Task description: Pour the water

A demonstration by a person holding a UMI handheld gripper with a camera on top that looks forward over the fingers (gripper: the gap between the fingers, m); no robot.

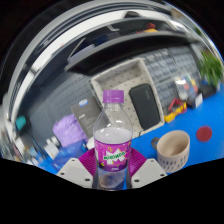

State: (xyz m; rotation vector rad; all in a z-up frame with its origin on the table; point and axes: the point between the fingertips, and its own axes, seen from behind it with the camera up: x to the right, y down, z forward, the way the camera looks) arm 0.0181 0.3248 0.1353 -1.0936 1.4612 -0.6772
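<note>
1. The table is blue. From left to right it carries a purple object, a black tablet leaning against a white box, some small colourful things that are too blurred to name, and a red cap.
2. The whole scene looks strongly tilted. Behind the table there is a bright room, with a green plant at the far right.
3. The gripper is clenched on the bottle. Both pink pads press on its sides.
4. The bottle is clear plastic with a purple cap and a purple label. It stands upright between the fingers.
5. Its water level I cannot tell.
6. The cup is beige and stands on the table just right of the bottle. It looks empty.
</note>
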